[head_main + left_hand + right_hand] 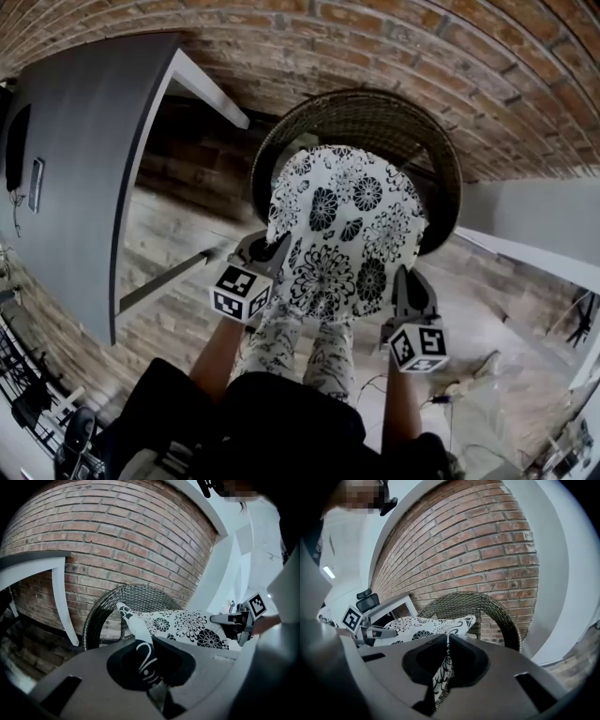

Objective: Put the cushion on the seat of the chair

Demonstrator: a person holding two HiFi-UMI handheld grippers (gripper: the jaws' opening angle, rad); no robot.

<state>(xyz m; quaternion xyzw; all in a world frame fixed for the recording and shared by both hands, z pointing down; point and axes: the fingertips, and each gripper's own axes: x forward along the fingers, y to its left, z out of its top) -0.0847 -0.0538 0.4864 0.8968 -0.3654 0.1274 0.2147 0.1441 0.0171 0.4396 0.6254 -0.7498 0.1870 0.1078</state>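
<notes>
The cushion [342,230], white with a black floral print, is held out flat over the front of the wicker chair [375,112]. It covers the seat opening in the head view, so contact with the seat cannot be confirmed.

The left gripper [267,251] has its jaws closed narrow on the cushion's edge at the chair's left side. The right gripper [408,286] is clamped on the opposite edge at the chair's right side. In each gripper view a fold of printed fabric sits pinched between the jaws.

Surroundings, referenced to the chair:
- Brick wall [394,37]: directly behind the curved backrest.
- Grey table [84,169]: left of the chair, with one leg near the chair's left rim.
- White tabletop [525,255]: right of the chair, close to its rim.
- The person's patterned trouser legs [281,347]: in front of the chair, below the cushion's near edge.
- Cables [450,389]: on the floor, front right of the chair.

The backrest rim is the only part of the chair that rises beside the cushion.
</notes>
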